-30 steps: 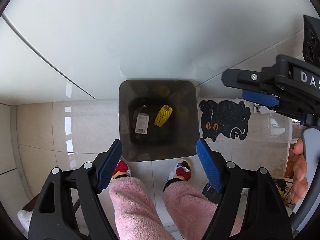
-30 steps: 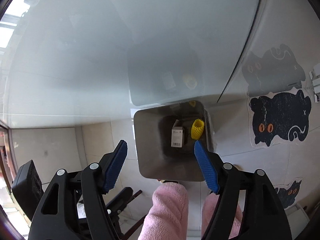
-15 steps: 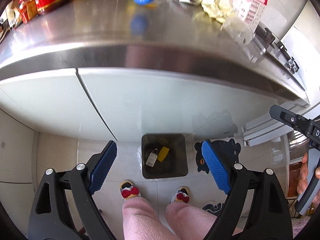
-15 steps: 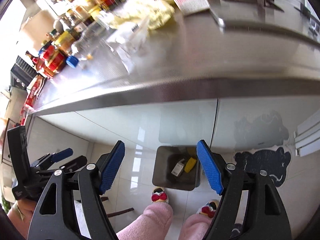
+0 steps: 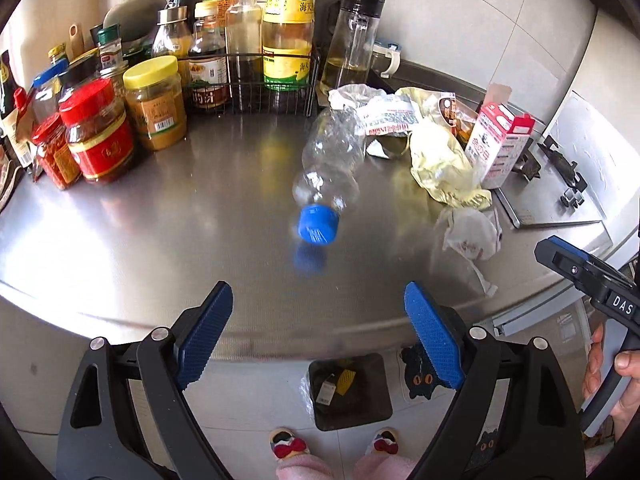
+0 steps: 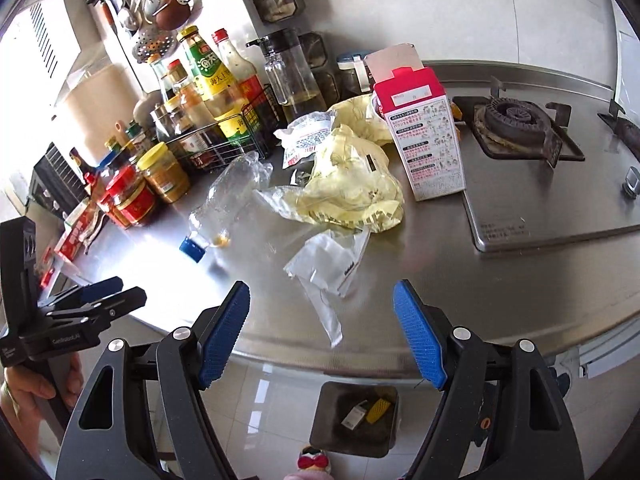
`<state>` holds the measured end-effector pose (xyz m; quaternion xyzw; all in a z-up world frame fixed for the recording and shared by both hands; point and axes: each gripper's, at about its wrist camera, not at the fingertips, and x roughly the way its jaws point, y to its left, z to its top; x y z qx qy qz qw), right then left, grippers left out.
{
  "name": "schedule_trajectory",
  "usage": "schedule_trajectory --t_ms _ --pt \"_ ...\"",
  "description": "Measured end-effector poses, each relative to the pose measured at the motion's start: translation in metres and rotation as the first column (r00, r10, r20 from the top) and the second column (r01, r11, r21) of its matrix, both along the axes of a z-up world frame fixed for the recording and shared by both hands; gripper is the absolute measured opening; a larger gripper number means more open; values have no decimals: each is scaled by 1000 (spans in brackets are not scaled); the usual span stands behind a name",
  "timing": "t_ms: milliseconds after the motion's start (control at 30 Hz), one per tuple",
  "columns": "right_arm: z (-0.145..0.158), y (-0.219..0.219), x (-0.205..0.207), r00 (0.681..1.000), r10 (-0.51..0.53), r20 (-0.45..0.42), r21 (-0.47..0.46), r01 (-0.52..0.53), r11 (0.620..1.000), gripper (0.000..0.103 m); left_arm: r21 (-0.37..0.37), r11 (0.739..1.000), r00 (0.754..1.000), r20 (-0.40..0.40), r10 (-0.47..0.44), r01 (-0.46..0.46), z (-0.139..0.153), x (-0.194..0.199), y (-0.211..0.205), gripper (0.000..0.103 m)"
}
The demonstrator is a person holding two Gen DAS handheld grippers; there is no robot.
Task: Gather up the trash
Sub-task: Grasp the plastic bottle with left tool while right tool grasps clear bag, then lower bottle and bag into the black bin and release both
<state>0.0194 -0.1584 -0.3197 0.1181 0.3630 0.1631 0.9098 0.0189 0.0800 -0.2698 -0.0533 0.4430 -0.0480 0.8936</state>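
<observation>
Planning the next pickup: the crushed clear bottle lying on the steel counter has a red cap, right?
Not quite: the crushed clear bottle does lie on the steel counter, but its cap is blue, as the left wrist view shows.

Black-framed left gripper (image 5: 318, 336) and right gripper (image 6: 322, 330) carry ribbed blue pads (image 5: 204, 336), silver screws; pink fleece trousers (image 5: 304, 472), bow-patterned slippers (image 5: 286, 442).

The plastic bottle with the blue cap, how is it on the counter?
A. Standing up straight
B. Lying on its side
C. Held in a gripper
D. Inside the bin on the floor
B: the clear plastic bottle lies on its side on the steel counter, its blue cap pointing toward the counter's near edge, with neither gripper touching it.
</observation>
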Motion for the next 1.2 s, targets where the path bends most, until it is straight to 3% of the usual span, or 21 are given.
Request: schedule_trajectory --t_ms 367,700,933,1067,1200 --pt "-31 14 42 995 -51 -84 1 51 999 75 8 995 995 -22 -96 96 -14 86 -4 83" --pt "-41 17 57 992 -64 -109 17 66 998 73 -4 988 985 -78 -153 153 -38 122 -21 82" --pt "-49 21 61 990 -31 -137 11 33 999 44 -28 987 979 -127 -159 157 -50 131 -21 59" --pt "-50 22 58 990 -18 -139 -3 18 1000 22 -42 987 979 -127 -161 157 -51 133 -20 56" --pt "-47 21 51 992 -26 -126 -15 24 1000 16 -32 984 977 -110 -180 178 -48 131 -23 56"
